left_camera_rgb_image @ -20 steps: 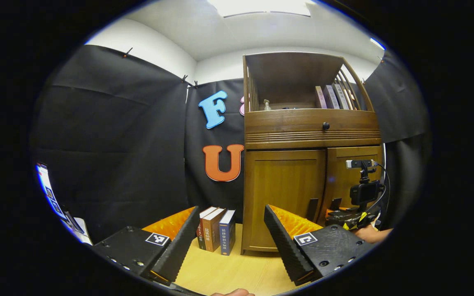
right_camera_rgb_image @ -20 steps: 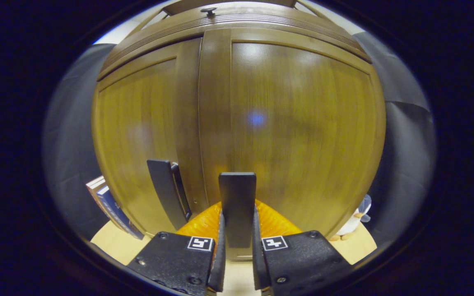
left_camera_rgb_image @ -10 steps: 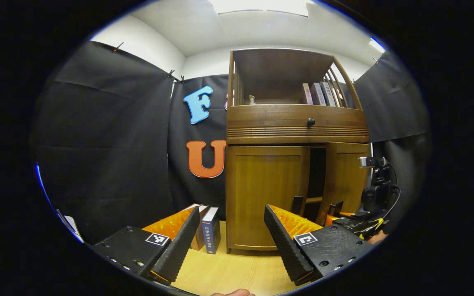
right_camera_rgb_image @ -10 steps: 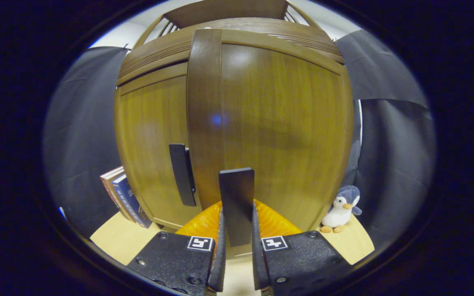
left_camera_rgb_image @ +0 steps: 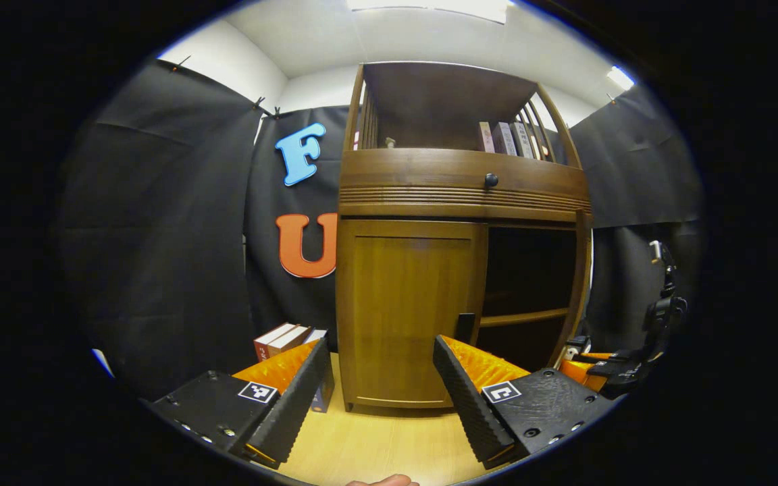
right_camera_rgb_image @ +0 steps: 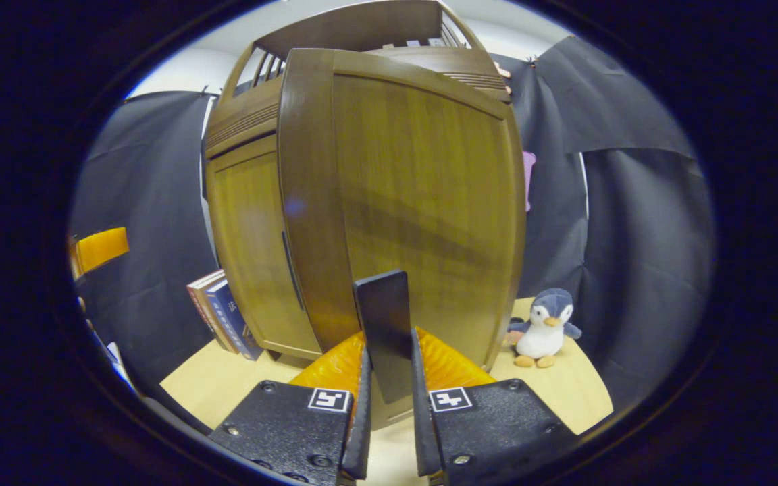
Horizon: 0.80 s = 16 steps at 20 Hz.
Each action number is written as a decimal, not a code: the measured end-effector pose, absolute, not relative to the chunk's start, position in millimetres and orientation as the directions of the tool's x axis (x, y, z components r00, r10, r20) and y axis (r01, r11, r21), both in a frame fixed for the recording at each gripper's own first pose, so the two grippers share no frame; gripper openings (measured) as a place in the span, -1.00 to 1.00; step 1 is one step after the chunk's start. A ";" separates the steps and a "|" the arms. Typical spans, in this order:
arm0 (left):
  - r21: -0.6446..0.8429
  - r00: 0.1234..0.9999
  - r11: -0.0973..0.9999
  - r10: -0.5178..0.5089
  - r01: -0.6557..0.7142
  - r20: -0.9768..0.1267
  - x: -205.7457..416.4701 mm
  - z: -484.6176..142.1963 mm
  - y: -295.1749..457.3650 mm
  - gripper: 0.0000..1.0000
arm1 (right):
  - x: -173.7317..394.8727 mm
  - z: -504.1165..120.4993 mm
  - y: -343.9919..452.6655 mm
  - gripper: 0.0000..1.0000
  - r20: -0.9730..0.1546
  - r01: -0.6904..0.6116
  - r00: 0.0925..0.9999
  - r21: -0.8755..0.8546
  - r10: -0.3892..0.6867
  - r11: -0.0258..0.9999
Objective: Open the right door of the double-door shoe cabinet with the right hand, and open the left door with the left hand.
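Note:
In the left gripper view the wooden shoe cabinet (left_camera_rgb_image: 460, 192) stands on the table. Its left door (left_camera_rgb_image: 406, 307) is closed, with a dark handle (left_camera_rgb_image: 464, 328) at its right edge. The right half gapes dark, with a shelf (left_camera_rgb_image: 527, 316) inside. My left gripper (left_camera_rgb_image: 381, 344) is open and empty, a short way in front of the left door. In the right gripper view the right door (right_camera_rgb_image: 423, 196) is swung well out, and my right gripper (right_camera_rgb_image: 389, 358) is shut on its dark handle (right_camera_rgb_image: 382, 310). The right gripper (left_camera_rgb_image: 602, 368) also appears at the far right of the left gripper view.
Books (left_camera_rgb_image: 281, 335) stand left of the cabinet on the light wooden table (left_camera_rgb_image: 375, 445). A toy penguin (right_camera_rgb_image: 543, 327) sits on the table right of the cabinet, behind the open door. A drawer with a knob (left_camera_rgb_image: 491, 180) and more books (left_camera_rgb_image: 504, 137) are above the doors.
The right door has swung from almost closed to wide open, pulled by the right gripper. The left gripper has moved nearer and more squarely in front of the left door.

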<state>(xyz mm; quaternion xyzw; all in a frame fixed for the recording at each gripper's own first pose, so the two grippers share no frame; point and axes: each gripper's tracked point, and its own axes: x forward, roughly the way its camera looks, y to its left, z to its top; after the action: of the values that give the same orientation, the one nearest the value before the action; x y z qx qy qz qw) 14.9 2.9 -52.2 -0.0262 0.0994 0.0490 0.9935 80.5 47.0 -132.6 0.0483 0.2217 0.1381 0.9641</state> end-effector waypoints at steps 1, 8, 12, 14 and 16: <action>-0.046 0.977 0.995 0.080 -0.091 -0.199 17.1 -53.4 -1.5 0.89 | 76.1 -132.9 38.0 -0.40 -0.417 -0.232 0.867 0.150 0.274 0.961; -0.053 0.977 0.998 0.010 -0.022 -0.212 48.0 -73.7 -46.9 0.88 | 46.4 -143.4 -23.1 -0.52 -0.462 -0.117 0.871 0.140 0.169 0.983; -0.040 0.972 0.999 -0.027 0.018 -0.233 65.0 -89.3 -77.6 0.89 | 33.9 -136.3 -48.1 -0.74 -0.472 -0.078 0.867 0.184 0.157 0.980; -0.027 0.970 0.999 -0.038 0.033 -0.241 75.3 -97.2 -87.3 0.89 | 30.7 -131.1 -63.1 -0.71 -0.461 -0.059 0.878 0.161 0.128 0.985; -0.015 0.967 0.999 -0.042 0.040 -0.252 85.7 -105.2 -94.2 0.89 | 28.4 -127.6 -79.3 -0.73 -0.455 -0.037 0.885 0.148 0.101 0.988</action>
<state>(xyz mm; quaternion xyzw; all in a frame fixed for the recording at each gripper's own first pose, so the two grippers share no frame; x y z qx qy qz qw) 85.7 -94.2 -105.2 -0.0051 0.1271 -0.0206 0.9917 28.4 -79.3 -127.6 0.0675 0.2373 0.0355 0.9684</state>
